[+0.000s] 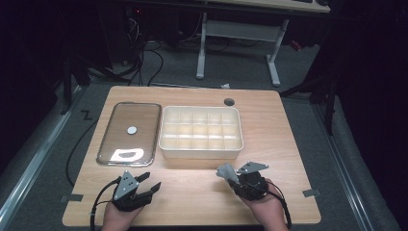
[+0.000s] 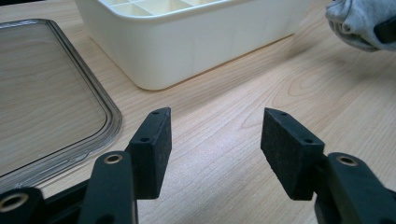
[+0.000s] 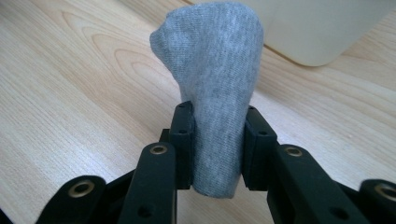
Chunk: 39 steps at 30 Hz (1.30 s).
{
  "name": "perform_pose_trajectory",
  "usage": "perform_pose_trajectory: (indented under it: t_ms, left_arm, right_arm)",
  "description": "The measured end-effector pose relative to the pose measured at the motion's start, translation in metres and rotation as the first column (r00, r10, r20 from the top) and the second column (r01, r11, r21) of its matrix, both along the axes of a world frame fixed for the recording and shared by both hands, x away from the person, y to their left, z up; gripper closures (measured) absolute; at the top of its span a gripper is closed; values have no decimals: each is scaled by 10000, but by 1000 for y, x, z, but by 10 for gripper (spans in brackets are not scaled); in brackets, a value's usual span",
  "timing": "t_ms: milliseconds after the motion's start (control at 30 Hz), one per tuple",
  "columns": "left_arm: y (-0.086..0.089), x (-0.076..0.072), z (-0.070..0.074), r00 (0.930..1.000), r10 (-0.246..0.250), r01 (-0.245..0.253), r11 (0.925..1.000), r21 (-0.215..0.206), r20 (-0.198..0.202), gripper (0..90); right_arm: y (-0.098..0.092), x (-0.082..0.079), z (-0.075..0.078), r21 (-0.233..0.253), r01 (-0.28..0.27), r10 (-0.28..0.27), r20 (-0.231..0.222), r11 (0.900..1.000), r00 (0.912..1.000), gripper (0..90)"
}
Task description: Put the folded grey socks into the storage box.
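A rolled grey sock stands pinched between the jaws of my right gripper, just above the wooden table. From above, the right gripper and its grey sock sit near the table's front, just below the cream box. My left gripper rests at the front left with its jaws apart. The left gripper is open over bare wood with nothing between its pads. The cream divided box stands mid-table, its compartments looking empty.
A clear flat lid with a small white disc lies left of the box; its rim runs close to my left jaw. A dark round hole marks the table's far side. Tape marks sit at both front corners.
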<state>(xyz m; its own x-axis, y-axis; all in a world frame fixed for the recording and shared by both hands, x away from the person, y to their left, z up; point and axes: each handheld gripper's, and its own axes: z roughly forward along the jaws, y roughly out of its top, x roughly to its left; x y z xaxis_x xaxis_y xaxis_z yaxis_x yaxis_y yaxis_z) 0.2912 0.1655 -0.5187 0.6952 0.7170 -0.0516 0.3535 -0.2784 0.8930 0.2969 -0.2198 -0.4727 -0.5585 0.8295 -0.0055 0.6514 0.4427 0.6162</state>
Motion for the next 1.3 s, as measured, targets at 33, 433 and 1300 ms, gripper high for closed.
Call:
perform_pose_trajectory:
  t_ms: [33, 433, 1300]
  left_arm:
    - [-1, 0, 0, 10000, -33, 33, 10000, -19, -42, 438]
    - [-6, -3, -1, 9998, -217, 216, 9994, 276, 33, 438]
    - [-2, -5, -2, 9999, -142, 144, 9994, 302, -53, 438]
  right_arm:
    - [-1, 0, 1, 40, 6, -6, 11, 10000, 10000, 709]
    - [-12, 7, 34, 7, -65, 65, -379, 10000, 9993, 710]
    - [-10, 98, 84, -1639, 115, -414, -1801, 9864, 9828, 711]
